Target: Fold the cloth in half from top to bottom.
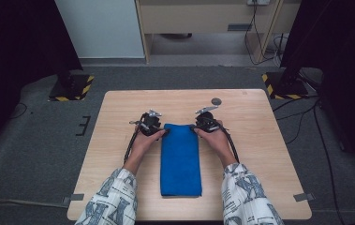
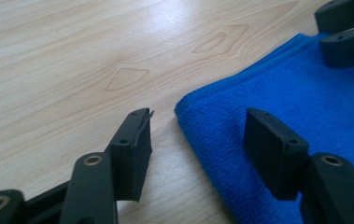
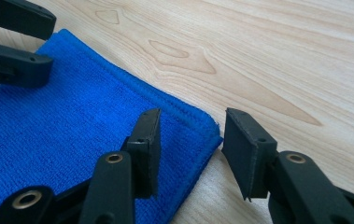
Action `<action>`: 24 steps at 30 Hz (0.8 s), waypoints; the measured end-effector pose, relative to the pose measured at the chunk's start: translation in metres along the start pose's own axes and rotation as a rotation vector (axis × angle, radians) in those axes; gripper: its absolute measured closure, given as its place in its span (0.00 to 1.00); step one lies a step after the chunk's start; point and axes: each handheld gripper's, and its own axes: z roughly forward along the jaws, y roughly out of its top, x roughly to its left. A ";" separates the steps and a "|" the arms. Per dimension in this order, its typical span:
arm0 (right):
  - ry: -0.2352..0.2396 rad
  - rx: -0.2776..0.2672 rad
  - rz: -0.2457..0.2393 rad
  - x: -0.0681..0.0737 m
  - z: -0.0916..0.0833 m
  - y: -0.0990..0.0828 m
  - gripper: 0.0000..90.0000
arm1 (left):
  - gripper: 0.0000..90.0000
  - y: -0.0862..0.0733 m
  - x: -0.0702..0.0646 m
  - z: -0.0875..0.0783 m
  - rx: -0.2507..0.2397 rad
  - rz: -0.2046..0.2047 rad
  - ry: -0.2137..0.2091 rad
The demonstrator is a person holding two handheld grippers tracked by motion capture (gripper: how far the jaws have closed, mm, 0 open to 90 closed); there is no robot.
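Light wood-grain desk (image 1: 259, 154), rectangular with rounded corners, a small dark round disc (image 1: 216, 101) near its far edge. Grey tape tabs (image 1: 303, 197) at its near corners. Floor is grey carpet (image 1: 34, 154), fairly worn-looking. Two black stand bases with yellow-black hazard tape, one far left (image 1: 71, 88), one far right (image 1: 284, 86). Black curtains (image 1: 16, 42) hang on both sides. Behind: pale blue-white panel (image 1: 101, 28), and a beige wooden cabinet (image 1: 198, 18) on legs. Black cables (image 1: 306, 117) trail across the floor at right. Lighting even, overhead.
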 end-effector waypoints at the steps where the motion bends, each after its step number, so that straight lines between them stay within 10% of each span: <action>1: -0.001 -0.001 0.002 0.000 0.001 0.000 0.63 | 0.47 -0.001 0.001 0.000 0.004 0.000 0.001; 11: -0.002 0.010 0.027 -0.006 0.008 -0.001 0.64 | 0.57 -0.002 0.005 0.000 0.005 -0.027 0.009; 24: 0.061 -0.001 -0.001 0.002 0.007 -0.007 0.95 | 0.88 -0.005 -0.003 0.000 0.002 0.001 -0.044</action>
